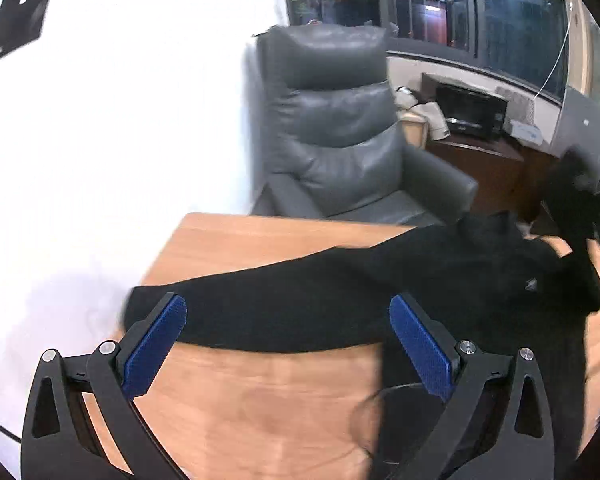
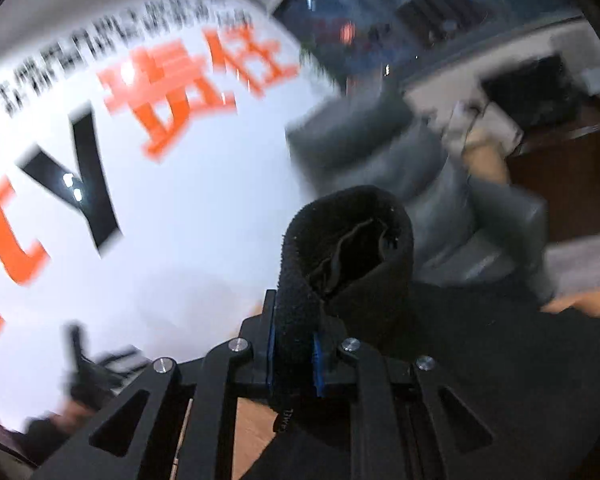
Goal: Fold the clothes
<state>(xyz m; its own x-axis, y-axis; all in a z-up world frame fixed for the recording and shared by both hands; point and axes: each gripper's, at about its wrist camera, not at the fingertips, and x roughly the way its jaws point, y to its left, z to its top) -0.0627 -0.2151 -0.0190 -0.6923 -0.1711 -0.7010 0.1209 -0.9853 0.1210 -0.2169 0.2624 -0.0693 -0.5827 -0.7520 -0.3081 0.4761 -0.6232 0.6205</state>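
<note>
A black garment (image 1: 380, 292) lies across the wooden table (image 1: 260, 400), one long sleeve stretched to the left. My left gripper (image 1: 288, 344) is open, its blue pads on either side of the sleeve's near edge, a little above the table. My right gripper (image 2: 294, 356) is shut on the cuff of the other black sleeve (image 2: 348, 252) and holds it up off the table; the cuff's opening faces the camera. In the left wrist view that raised sleeve (image 1: 576, 196) shows at the far right.
A grey leather armchair (image 1: 340, 128) stands behind the table. A white wall (image 1: 120, 120) with orange lettering is to the left. A dark wooden cabinet (image 1: 484, 164) with a black appliance and cloths sits under the windows. The right wrist view is motion-blurred.
</note>
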